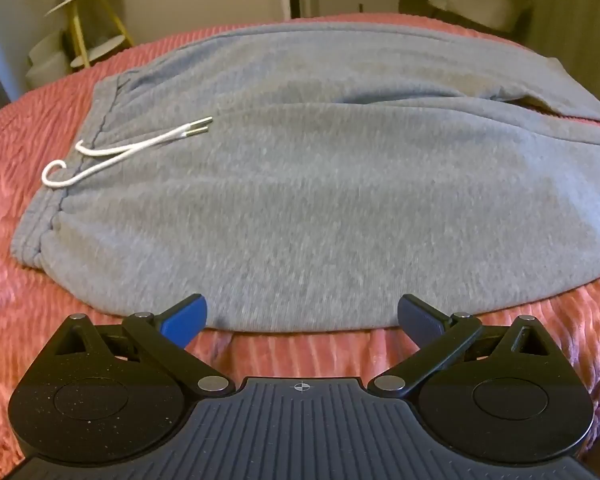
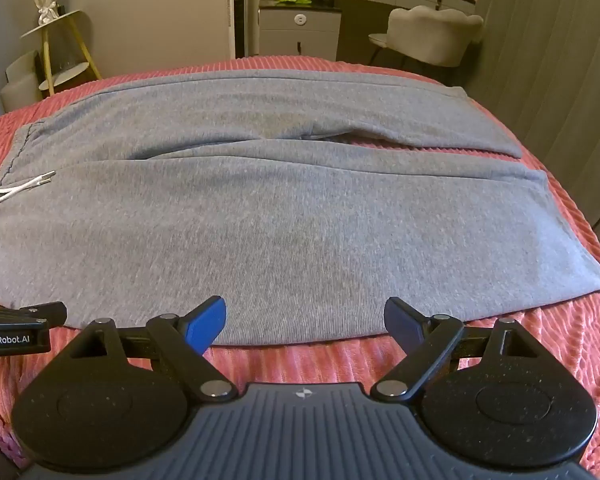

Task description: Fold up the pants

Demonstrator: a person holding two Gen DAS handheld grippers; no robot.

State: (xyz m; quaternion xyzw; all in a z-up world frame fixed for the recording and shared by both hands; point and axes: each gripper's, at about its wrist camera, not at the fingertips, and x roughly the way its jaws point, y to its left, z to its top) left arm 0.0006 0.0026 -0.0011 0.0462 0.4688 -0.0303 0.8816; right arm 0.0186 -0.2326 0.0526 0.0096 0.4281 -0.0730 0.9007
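1. Grey sweatpants point(image 2: 300, 216) lie flat on a pink ribbed bedspread point(image 2: 560, 344), straight ahead of both my tools.
2. Long axis runs left-right across my view: waistband point(image 1: 40, 216) w/ white drawstring point(image 1: 112, 152) at far left, leg cuffs point(image 2: 540, 160) at right.
3. Two legs lie side by side; far leg behind, near leg closest to me, a crease between them.
4. My left gripper point(image 1: 302, 320) is spread wide, holding nothing; its blue fingertips point(image 1: 184, 320) sit at the pants' near edge, toward the waist end.
5. My right gripper point(image 2: 305, 322) is also spread wide & empty, at the same near edge, more toward the knee/cuff end.
6. In the right wrist view, part of my left tool shows at the left border, so the two sit near each other along that hem.
7. My guess: next is pinching the near edge w/ both tools & carrying it away from me over the far leg. Left is nearer the waistband, right nearer the cuffs.
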